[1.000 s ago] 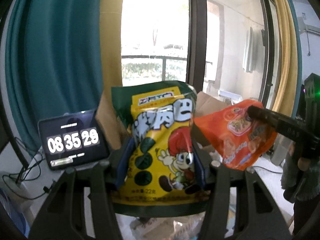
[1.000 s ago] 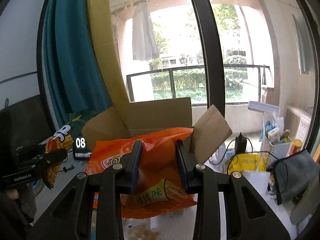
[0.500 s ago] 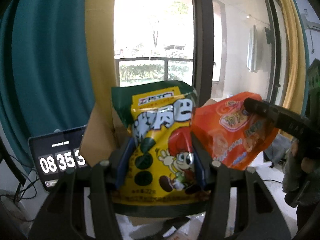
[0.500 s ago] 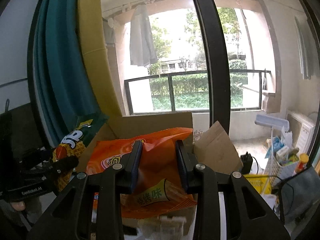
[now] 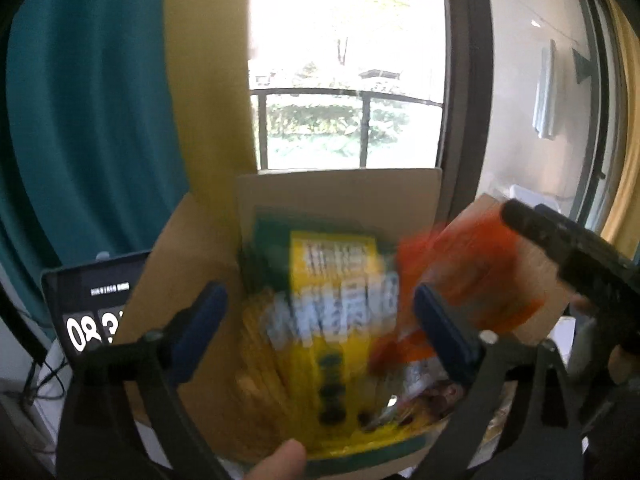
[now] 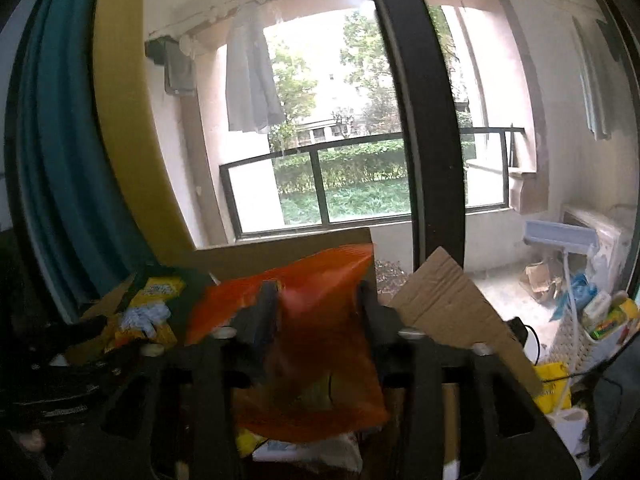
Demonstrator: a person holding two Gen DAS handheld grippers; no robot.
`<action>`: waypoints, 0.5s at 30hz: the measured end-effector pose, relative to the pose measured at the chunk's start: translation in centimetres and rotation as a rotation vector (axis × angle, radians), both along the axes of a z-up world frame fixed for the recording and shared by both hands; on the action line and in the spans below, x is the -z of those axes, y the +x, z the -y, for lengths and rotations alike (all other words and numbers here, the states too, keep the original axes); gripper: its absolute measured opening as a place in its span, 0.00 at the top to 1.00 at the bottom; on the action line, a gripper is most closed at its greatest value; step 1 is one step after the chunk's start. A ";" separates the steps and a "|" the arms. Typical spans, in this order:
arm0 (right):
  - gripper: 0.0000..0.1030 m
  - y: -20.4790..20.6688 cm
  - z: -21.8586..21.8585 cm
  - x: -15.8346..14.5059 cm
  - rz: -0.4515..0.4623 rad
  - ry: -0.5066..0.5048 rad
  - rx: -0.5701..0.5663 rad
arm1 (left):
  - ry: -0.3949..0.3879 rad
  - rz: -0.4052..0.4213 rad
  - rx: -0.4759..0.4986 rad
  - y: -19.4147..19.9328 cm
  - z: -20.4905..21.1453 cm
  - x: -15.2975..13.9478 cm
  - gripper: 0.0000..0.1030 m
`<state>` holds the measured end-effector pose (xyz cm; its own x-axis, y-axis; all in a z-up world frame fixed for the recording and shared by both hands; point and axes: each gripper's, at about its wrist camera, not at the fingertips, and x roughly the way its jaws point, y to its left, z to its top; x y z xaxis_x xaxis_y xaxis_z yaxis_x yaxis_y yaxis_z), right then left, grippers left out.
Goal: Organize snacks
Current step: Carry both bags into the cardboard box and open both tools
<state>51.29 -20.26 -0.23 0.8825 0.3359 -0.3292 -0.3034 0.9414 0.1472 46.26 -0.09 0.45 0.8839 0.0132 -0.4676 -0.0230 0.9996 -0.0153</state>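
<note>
While both hands reach forward, tilted slightly down over open cardboard box: left gripper jaws just sprung wide, yellow snack bag loose between, blurred, above box. Right gripper jaws just opened, pads apart from orange snack bag, also blurred, over box. Thumb tip at lower edge of left view. Count: snack bags in motion, two; grippers, two; box, one; clock screen, one, left of box.
</note>
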 end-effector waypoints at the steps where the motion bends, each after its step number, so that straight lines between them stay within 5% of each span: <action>1: 0.16 0.0 -0.3 0.1 0.006 -0.009 -0.014 | 0.012 0.005 0.000 -0.1 0.1 -0.1 0.05; 5: 0.13 -0.7 -1.3 0.0 0.056 -0.055 -0.044 | 0.007 0.026 0.001 -0.4 -0.1 -0.4 0.03; 15: 0.13 -2.5 -0.8 -0.3 0.015 -0.059 -0.057 | -0.068 0.040 0.001 -2.3 -2.0 -1.6 0.02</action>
